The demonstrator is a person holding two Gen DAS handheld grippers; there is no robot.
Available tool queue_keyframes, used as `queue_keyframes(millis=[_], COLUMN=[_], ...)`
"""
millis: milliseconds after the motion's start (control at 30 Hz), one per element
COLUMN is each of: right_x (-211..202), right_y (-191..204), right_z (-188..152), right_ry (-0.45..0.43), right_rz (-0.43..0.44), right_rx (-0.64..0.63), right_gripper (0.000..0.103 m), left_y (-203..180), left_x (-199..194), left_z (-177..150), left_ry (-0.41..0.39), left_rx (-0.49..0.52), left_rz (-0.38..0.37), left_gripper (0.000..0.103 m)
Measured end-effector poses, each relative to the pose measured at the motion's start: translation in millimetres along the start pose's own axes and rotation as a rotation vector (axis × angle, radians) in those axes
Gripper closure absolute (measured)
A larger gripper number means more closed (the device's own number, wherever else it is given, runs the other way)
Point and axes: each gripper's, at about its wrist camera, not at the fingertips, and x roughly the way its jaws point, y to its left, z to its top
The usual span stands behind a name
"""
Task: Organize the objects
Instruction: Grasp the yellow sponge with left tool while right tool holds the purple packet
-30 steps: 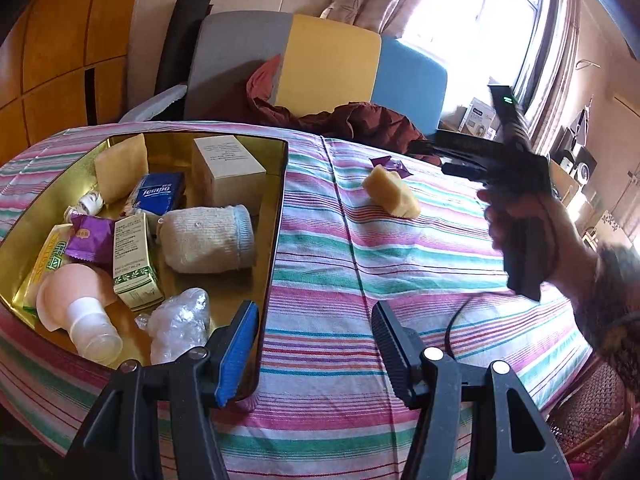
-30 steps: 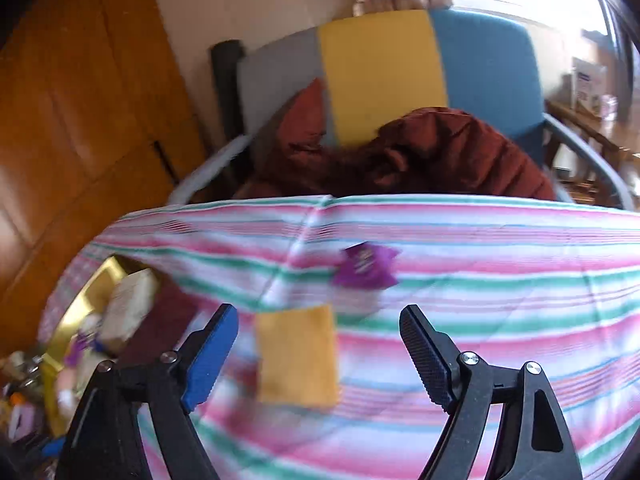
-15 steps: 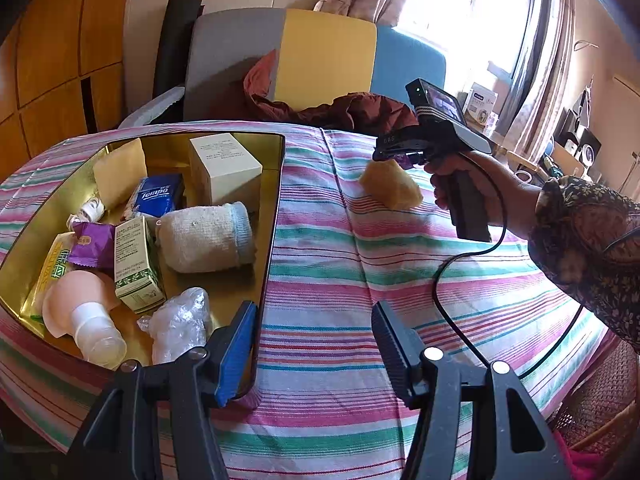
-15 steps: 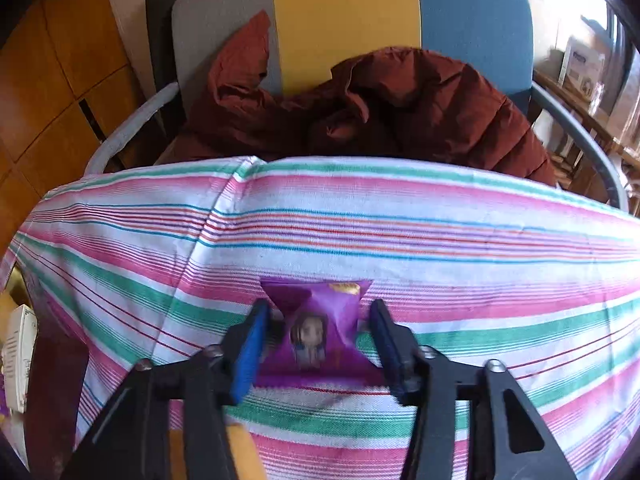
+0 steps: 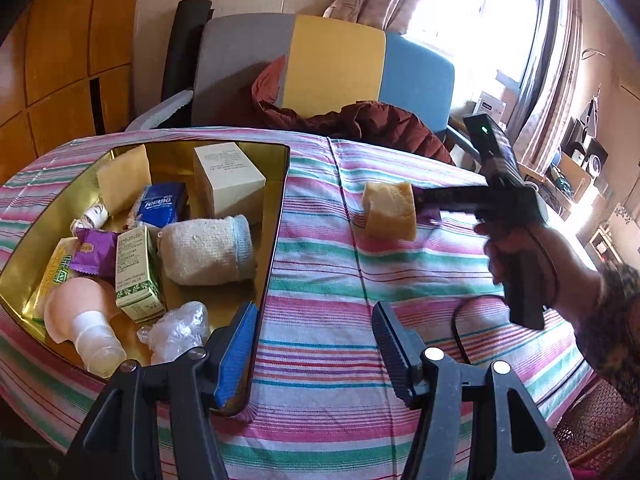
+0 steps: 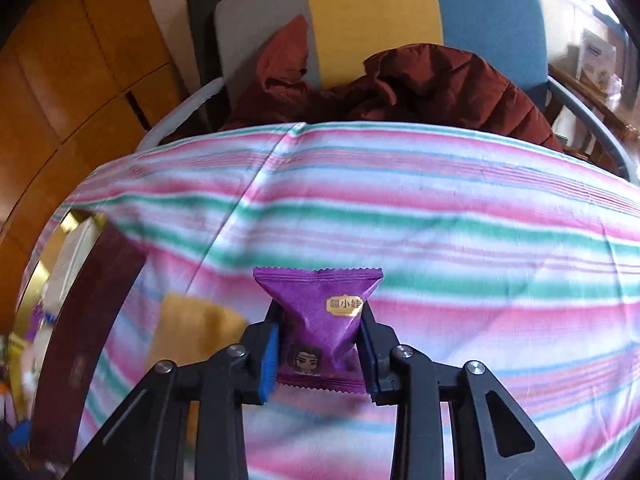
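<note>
My right gripper [image 6: 318, 344] is closing tight on a purple snack packet [image 6: 320, 320]; both pads press its sides and it hangs just above the striped cloth. In the left wrist view that gripper [image 5: 424, 200] reaches in from the right behind a yellow sponge [image 5: 390, 210], with a sliver of the purple packet [image 5: 430, 214] showing. The sponge [image 6: 192, 324] lies blurred to the left in the right wrist view. My left gripper [image 5: 316, 344] stands open and holds nothing, over the cloth by the near corner of the gold tin [image 5: 276, 216].
The tin holds a white box [image 5: 228, 184], a rolled sock [image 5: 208, 248], a tissue pack [image 5: 160, 204], a green carton [image 5: 138, 276], another purple packet [image 5: 94, 256] and more. A chair [image 5: 332, 68] with a maroon jacket [image 5: 360, 124] stands behind the table. A person's hand [image 5: 520, 248] grips the right tool.
The right gripper came down over the purple packet, shut on it and has drawn it up off the cloth. The left gripper has stayed where it was, still open.
</note>
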Motion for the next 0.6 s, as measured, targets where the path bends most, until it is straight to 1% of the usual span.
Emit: queue_keyframes(millis=[133, 200, 300, 433, 533, 600], right_x=[-15, -24, -33, -45, -50, -50], right_y=[4, -4, -21, -41, -53, -53], right_z=[-22, -32, -43, -52, -58, -57], right_ry=[0.015, 0.017, 0.022, 0.036, 0.034, 0.043], right_rz=[0.023, 0.036, 0.020, 0.007, 0.031, 0.032], right_rx=[-0.007, 0.021, 0.058, 0.120, 0.180, 0.188], right_gripper=[0.069, 0.069, 0.069, 0.069, 0.069, 0.069], left_y=[-1, -3, -11, -26, -41, -53], left_x=[-3, -5, -8, -4, 11, 29], left_z=[4, 5, 6, 10, 21, 29], left_ry=[-0.015, -0.030, -0.042, -0.039, -0.011, 0.020], left_rx=[-0.009, -0.005, 0.019, 0.070, 0.108, 0.132], left_rz=[0.014, 0.013, 0.017, -0.010, -0.046, -0.069], left_gripper=[0.043, 0.043, 0.043, 0.043, 0.042, 0.034])
